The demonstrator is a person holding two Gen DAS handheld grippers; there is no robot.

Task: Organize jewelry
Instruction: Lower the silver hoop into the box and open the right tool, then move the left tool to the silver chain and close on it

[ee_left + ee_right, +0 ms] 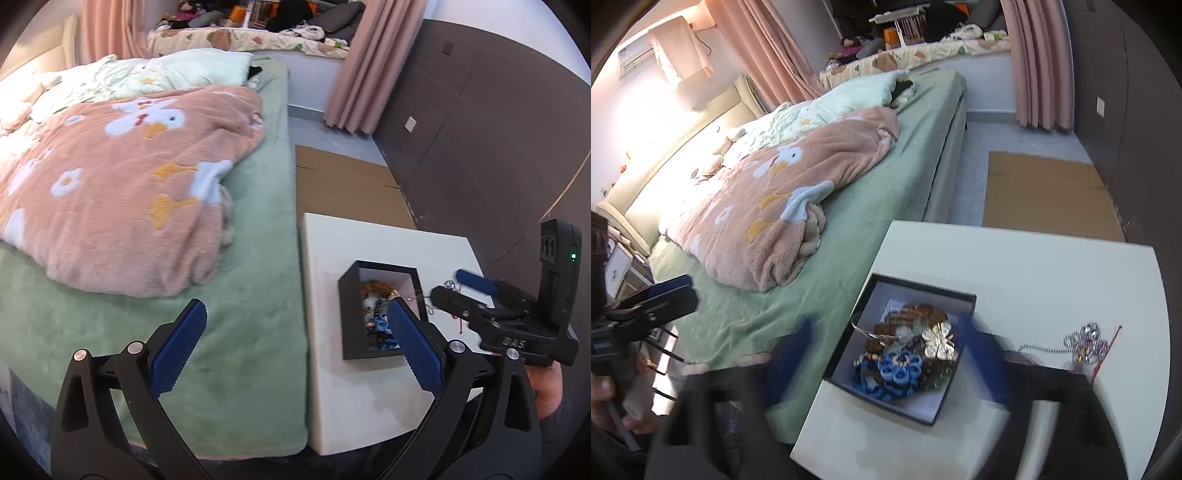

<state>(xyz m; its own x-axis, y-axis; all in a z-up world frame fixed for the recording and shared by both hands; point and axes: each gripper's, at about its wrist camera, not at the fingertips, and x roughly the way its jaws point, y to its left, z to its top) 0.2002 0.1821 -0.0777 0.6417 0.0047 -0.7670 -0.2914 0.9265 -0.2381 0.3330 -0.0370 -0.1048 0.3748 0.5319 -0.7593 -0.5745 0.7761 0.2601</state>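
In the left wrist view we see the left hand-held gripper point(295, 347) at the bottom of the frame with its jaws spread wide, the blue pads point(176, 349) far apart and nothing between them; one finger hangs over the green bed sheet point(258, 258), the other over the edge of the black jewelry box point(349, 317). The right hand-held gripper point(458, 284) enters at the right edge of that frame, its blue-padded fingers parted and empty, a person's hand point(546, 384) below it. In the right wrist view its own fingers are blurred across the bottom of the frame, again wide apart with nothing gripped, straddling the box. The box point(846, 354) sits open on the white tabletop point(1034, 266) in the lower centre, holding a heap of jewelry point(908, 350): a gold butterfly piece point(940, 343), blue flower-shaped pieces point(899, 367), brown beads and a thin silver ring of wire. Just right of the box, on the bare tabletop, lies a silver beaded chain point(1067, 345) with a sparkly ornament and a red cord point(1108, 343). Beyond, the bed fills the left of both frames with a pink duck-print blanket point(783, 206), and flat cardboard point(1045, 192) lies on the floor past the tabletop, near the pink curtains point(1038, 62).
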